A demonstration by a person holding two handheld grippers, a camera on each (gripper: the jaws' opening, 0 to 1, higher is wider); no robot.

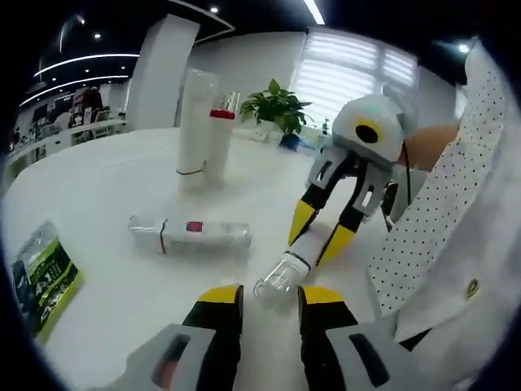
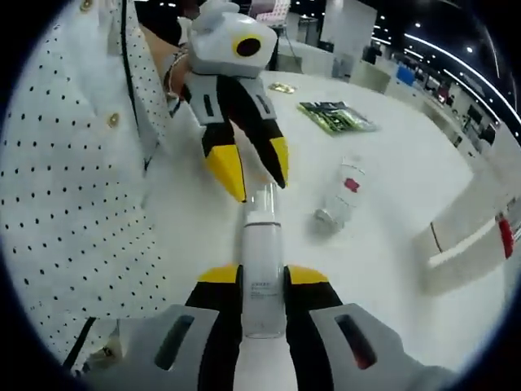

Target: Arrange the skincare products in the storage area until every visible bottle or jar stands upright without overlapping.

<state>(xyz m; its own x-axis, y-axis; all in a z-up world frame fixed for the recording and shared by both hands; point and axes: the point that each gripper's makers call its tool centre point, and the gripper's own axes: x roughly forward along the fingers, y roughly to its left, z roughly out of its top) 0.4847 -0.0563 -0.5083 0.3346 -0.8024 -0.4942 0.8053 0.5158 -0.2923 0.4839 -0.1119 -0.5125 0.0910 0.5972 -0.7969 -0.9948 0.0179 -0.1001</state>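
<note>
My right gripper [image 2: 262, 281] is shut on a slim white bottle [image 2: 262, 261] with a clear cap, held off the white table [image 2: 391, 269] and pointing forward. Its cap reaches the yellow tips of my left gripper [image 2: 256, 179], which is open. In the left gripper view, that cap [image 1: 278, 283] sits between the open jaws of my left gripper [image 1: 271, 300], with the right gripper [image 1: 317, 236] holding the bottle's body behind it. A clear bottle with a red label [image 1: 191, 235] [image 2: 342, 195] lies on its side. Two tall white bottles [image 1: 199, 122] [image 2: 472, 236] stand together beyond it.
A green packet [image 1: 45, 277] [image 2: 335, 116] lies flat near the table's edge. A potted plant [image 1: 277, 110] stands at the far side. A person's dotted white shirt [image 1: 456, 220] [image 2: 65, 179] is close beside both grippers.
</note>
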